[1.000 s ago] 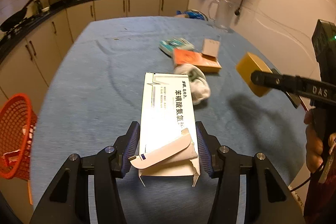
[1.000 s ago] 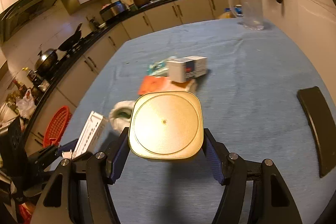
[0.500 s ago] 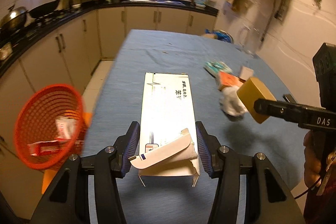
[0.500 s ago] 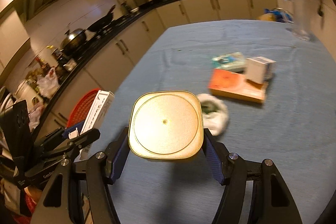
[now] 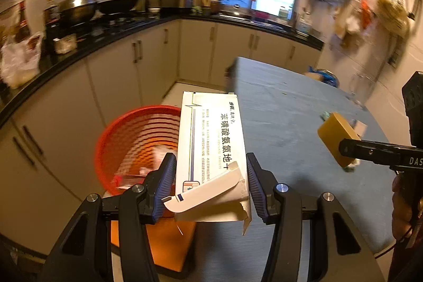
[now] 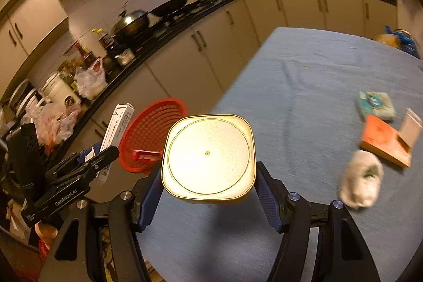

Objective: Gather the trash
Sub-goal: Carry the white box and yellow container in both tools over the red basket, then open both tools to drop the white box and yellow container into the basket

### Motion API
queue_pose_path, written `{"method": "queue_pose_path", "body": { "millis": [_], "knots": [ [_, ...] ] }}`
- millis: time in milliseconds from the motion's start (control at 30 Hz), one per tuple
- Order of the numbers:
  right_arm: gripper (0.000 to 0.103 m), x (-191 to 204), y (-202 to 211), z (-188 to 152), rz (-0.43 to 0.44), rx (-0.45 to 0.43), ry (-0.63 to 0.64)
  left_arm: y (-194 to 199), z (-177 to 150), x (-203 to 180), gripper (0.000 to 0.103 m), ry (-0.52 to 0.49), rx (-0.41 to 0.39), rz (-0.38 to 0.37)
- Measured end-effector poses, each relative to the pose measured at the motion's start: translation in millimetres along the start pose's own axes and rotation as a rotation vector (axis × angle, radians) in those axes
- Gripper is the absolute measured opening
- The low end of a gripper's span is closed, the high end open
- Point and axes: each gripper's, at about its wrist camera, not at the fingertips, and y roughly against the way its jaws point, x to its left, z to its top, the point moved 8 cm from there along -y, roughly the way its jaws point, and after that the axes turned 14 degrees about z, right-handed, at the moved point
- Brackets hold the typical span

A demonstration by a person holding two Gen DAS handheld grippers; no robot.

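Now, the blue-covered table (image 6: pixel 304 86) spreads widest before me, running toward the cream cabinets (image 5: pixel 148 62) under the dark counter. Beside the table's near edge, down at floor level, stands the red mesh basket (image 5: pixel 127 139); some scraps lie in its bottom, blurred, and I cannot tell what they are.

My left gripper (image 5: pixel 210 185) is clenched on a long white medicine box (image 5: pixel 211 144), printed side up, with its near end flap torn open and curling. From my left wrist view the box reaches out past the table edge, its left side overlapping the basket's rim. From my right wrist view the same box points up beside the basket.

My right gripper (image 6: pixel 208 198) is clamped on a yellow square tin (image 6: pixel 208 155), rounded at the corners, a ring embossed on the face turned toward my camera. It hangs above the table, near the edge closest to the basket.

Well off to the right on the cloth lie an orange box (image 6: pixel 383 142) with a small white carton (image 6: pixel 409 127) touching its far side, a teal packet (image 6: pixel 375 102) just beyond them, and nearer me a white crumpled wad (image 6: pixel 361 183).
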Motion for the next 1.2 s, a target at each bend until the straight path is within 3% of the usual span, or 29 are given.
{"method": "queue_pose_path", "body": {
  "millis": [167,533,867,1200],
  "knots": [
    [0.071,22,-32,8,0.052,0.048,0.009,-8,-2,36,0.052,0.034,0.019,0.051],
    [0.071,58,-118,37,0.171,0.129,-0.027,-53,-8,76,0.052,0.059,0.109,0.092],
    [0.071,58,-181,47,0.174,0.193,-0.090,-85,-13,95,0.052,0.094,0.178,0.096],
    [0.072,46,-205,47,0.139,0.222,-0.117,-103,-19,93,0.052,0.073,0.207,0.091]
  ]
}}
